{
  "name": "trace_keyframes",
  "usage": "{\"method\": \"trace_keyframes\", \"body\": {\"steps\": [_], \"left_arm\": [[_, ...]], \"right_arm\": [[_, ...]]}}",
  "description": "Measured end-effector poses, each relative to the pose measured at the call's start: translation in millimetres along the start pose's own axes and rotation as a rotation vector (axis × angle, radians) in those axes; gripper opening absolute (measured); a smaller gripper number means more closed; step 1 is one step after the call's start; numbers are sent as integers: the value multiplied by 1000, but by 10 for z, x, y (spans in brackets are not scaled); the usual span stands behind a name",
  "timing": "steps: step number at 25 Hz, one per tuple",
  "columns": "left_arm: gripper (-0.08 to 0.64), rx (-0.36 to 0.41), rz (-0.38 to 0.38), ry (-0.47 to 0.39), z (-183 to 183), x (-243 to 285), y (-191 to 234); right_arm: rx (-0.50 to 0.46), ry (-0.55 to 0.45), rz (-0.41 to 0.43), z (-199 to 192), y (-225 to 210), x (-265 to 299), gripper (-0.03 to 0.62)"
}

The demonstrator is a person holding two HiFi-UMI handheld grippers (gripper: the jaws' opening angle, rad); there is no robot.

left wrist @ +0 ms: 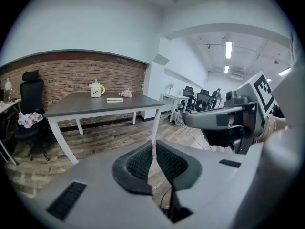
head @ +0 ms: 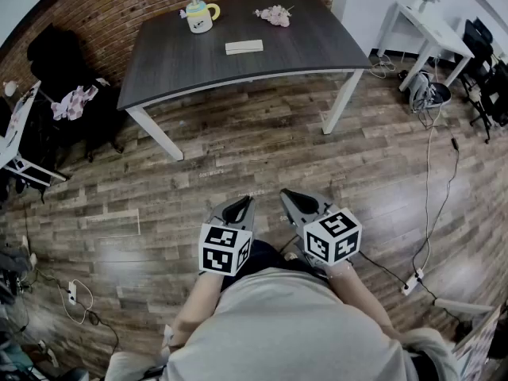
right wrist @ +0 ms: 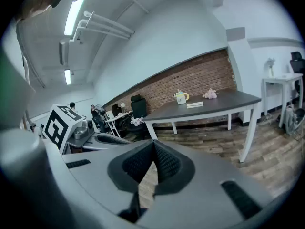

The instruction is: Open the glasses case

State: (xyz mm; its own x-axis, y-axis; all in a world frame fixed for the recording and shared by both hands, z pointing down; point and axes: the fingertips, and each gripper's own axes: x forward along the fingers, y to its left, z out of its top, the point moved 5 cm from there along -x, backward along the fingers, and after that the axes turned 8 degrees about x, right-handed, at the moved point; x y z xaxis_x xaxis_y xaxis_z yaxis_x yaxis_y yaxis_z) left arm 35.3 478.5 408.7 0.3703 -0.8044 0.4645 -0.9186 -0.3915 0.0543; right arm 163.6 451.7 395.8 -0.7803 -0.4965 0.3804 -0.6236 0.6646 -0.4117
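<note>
Here the left gripper (head: 242, 205) and right gripper (head: 297, 201) are both pressed together, empty, with the glasses case (head: 244, 47) on the far table (head: 317, 38)

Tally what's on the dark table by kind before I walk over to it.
Mug with yellow handle: 1
Flat pale case: 1
Pink bundle: 1
Total: 3

Flat pale thing (head: 244, 47) on the desk (head: 317, 46), up at 12 o'clock, way too small to ID. Person's torso (head: 278, 332) cut off at 6 o'clock.
</note>
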Motion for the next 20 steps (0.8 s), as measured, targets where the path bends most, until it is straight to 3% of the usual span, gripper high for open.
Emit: {"method": "trace_keyframes", "body": {"steps": [10, 16, 20], "left_arm": [[41, -37, -23, -11, 74, -35, 2], [41, -102, -75, -86, 131, -67, -91], [42, -126, -39, -117, 200, -148, 5]], "right_arm": [[-10, 7, 19, 26, 98, 29, 5], [44, -37, 37, 33, 104, 18, 5], [72, -56, 53, 60, 99, 8, 5]]}}
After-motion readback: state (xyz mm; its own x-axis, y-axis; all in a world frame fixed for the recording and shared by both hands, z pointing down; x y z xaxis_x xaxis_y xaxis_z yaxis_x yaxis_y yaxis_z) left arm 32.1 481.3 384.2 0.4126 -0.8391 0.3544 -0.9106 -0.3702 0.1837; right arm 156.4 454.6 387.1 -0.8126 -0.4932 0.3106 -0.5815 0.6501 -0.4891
